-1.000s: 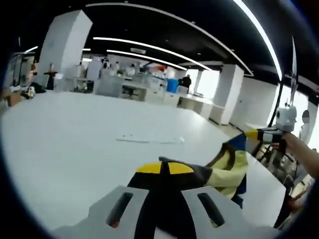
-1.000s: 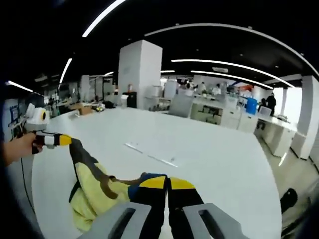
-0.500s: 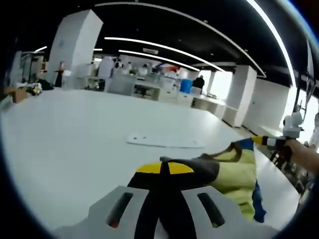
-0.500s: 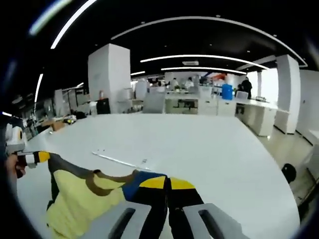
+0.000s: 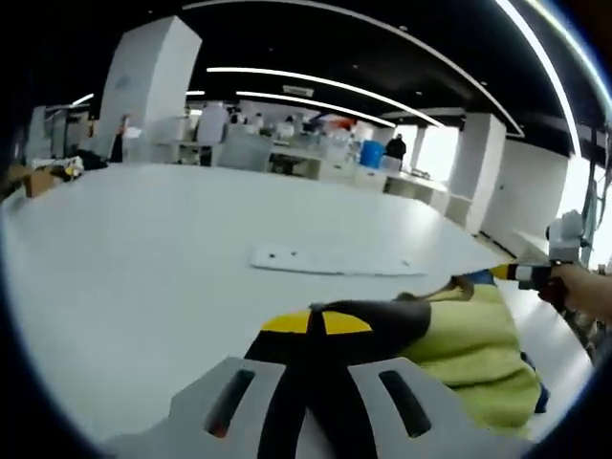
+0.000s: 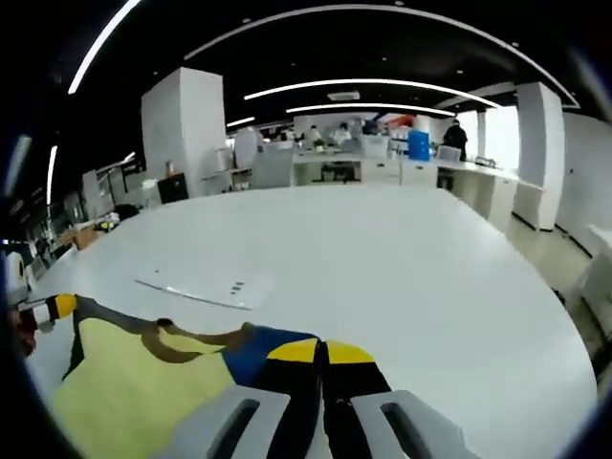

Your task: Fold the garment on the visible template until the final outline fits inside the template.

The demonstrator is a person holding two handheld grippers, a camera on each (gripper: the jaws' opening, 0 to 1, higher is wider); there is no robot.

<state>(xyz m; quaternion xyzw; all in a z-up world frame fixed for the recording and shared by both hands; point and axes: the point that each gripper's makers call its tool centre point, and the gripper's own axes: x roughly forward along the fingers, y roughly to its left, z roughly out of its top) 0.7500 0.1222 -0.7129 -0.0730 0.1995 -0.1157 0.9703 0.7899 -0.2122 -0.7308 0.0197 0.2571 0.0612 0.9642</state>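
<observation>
Working from our left, our left tool (image 5: pixel 320 323) is clamped on a dark-trimmed edge of the yellow garment (image 5: pixel 473 359), its yellow-tipped jaws pressed together over the cloth. The garment stretches away to the right of that view, where our right tool (image 5: pixel 521 273) pinches the far corner by a blue patch. In the right gripper view the same holds in mirror: the right tool (image 6: pixel 320 351) is closed on the blue-and-dark edge, the yellow garment (image 6: pixel 134 382) spreads toward the left tool (image 6: pixel 53 308) at the picture's edge. We judge the cloth is held taut between both tools, just above the white desk (image 5: pixel 143 258) — a spreading step, not yet a fold. The template (image 5: pixel 330 261), a flat white sheet, lies on the desk beyond the garment, apart from it. Next we would need to carry the garment forward and lay it flat over the template — keeping both grips even so the edge stays straight.
</observation>
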